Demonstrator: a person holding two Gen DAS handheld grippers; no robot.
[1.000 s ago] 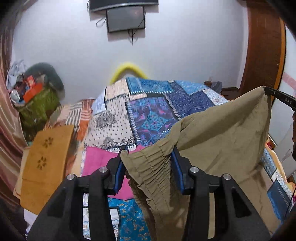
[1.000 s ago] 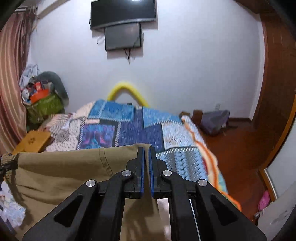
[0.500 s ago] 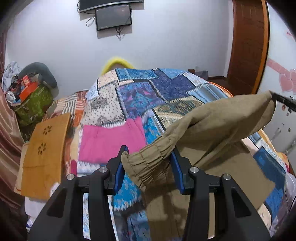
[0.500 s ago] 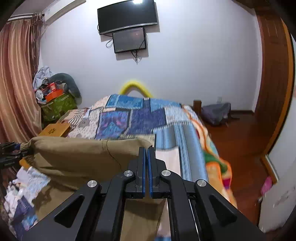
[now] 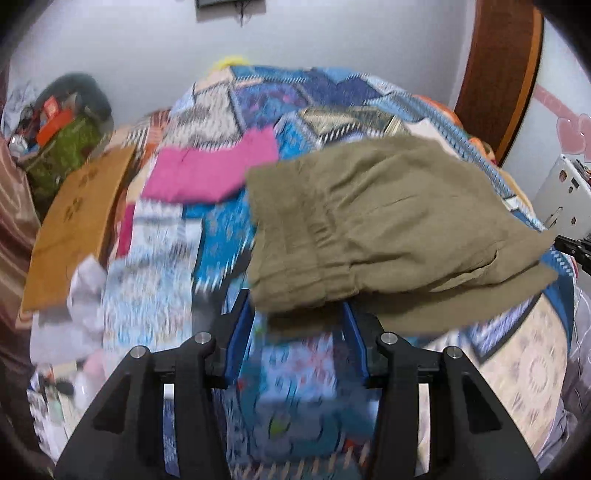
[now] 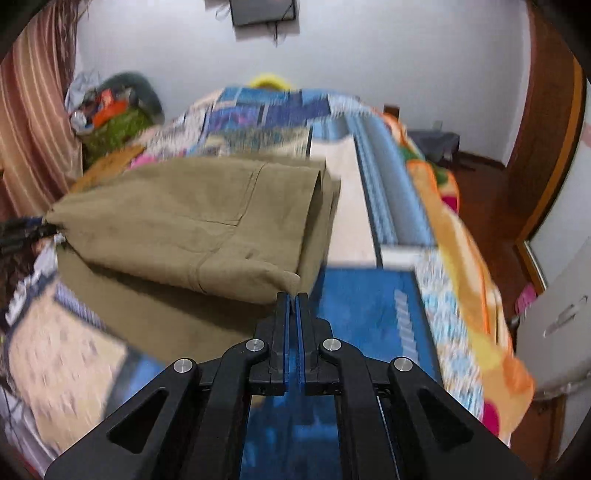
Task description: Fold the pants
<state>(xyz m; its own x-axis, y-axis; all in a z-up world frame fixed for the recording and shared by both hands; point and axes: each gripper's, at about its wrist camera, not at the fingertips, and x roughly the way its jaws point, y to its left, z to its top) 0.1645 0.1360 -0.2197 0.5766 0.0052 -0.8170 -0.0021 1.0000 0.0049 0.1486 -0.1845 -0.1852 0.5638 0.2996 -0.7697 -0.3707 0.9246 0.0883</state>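
Olive pants (image 5: 384, 225) lie doubled over on the bed quilt (image 5: 155, 266), just beside a pink garment (image 5: 210, 171), long axis running from 1 gripper across to the other. Left gripper (image 5: 297, 314): jaws wide apart around the gathered waistband edge, contact unclear. Right gripper (image 6: 292, 301): jaws nearly closed, pinching the pants' near corner. Both sit at the pants' ends, equally near.

patchwork bedspread (image 5: 155, 258) motion-blurred, wall screen (image 6: 262, 13) cut off
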